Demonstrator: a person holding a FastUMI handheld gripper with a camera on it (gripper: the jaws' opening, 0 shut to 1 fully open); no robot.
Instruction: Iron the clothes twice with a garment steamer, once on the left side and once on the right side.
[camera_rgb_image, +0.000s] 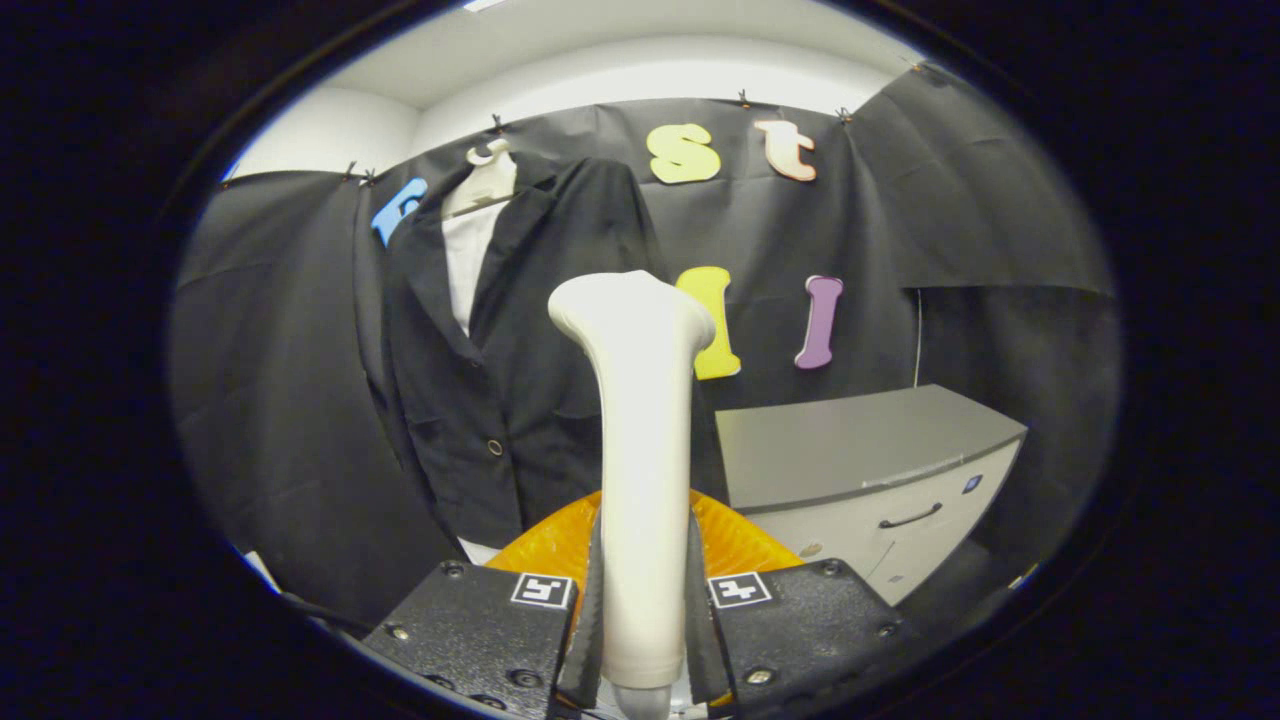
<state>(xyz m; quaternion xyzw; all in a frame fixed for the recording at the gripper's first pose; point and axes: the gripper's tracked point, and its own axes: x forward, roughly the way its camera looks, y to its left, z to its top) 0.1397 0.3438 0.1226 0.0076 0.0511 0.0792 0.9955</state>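
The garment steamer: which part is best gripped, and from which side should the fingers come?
Grip the garment steamer on its long straight handle, low down, fingers closing from either side. The gripper is shut on it there now. The shaft is narrow and even; the flared head tops it, free to face the black jacket.

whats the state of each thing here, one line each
gripper: shut on the garment steamer, a finger pressing each side of its handle
garment steamer: held upright between the fingers, head short of the jacket
jacket: hanging on a hanger, front open over a white shirt
cabinet: drawer closed
orange tray: lying flat just beyond the fingers
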